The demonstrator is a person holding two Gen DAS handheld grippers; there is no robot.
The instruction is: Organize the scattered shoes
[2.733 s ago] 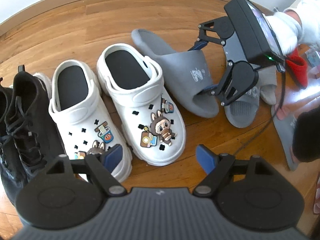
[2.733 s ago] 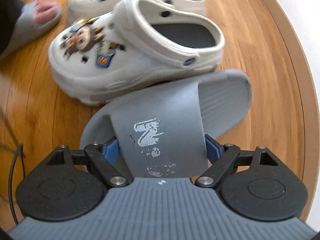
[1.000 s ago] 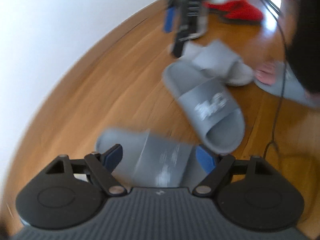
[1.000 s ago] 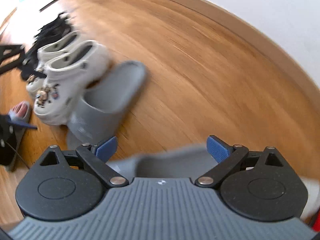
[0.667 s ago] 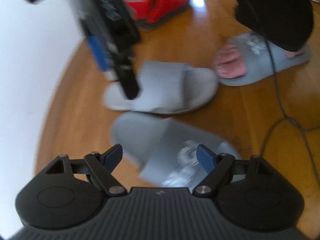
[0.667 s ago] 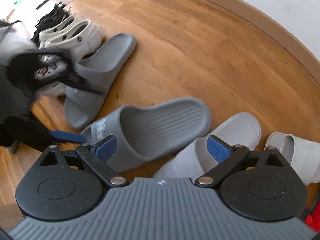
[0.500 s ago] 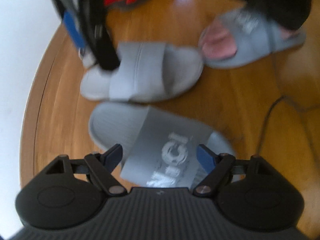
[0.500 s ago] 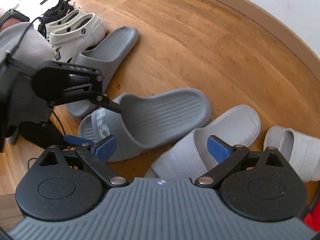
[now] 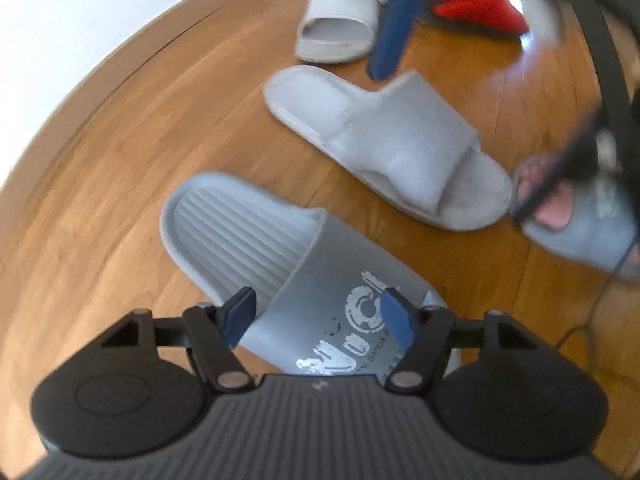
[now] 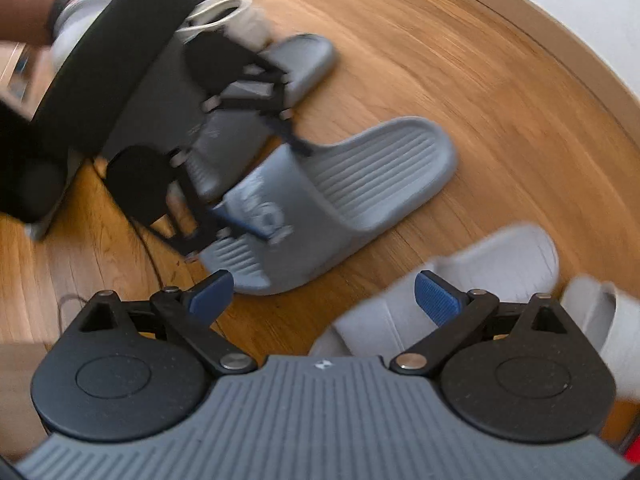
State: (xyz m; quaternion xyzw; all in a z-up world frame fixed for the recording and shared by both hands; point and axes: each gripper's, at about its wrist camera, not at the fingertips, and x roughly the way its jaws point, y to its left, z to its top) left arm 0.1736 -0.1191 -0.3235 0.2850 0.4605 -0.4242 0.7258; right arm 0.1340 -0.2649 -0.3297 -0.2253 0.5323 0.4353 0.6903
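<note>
A dark grey slide with a worn white logo lies on the wooden floor. My left gripper has its jaws on either side of the slide's strap, gripping it. The same slide shows in the right wrist view, with the left gripper clamped on its strap. Its mate lies farther back, partly hidden by the left gripper's body. My right gripper is open and empty above the floor, over the near end of a light grey slide.
The light grey slide lies beside the dark one, with a second pale slipper behind it. Red slippers sit near the far right. A foot in a grey slide and a cable are at right. The wall skirting curves along the left.
My left gripper has closed in on the dark grey slide's strap and the slide has turned. My right gripper has drawn back toward the light grey slide, staying open.
</note>
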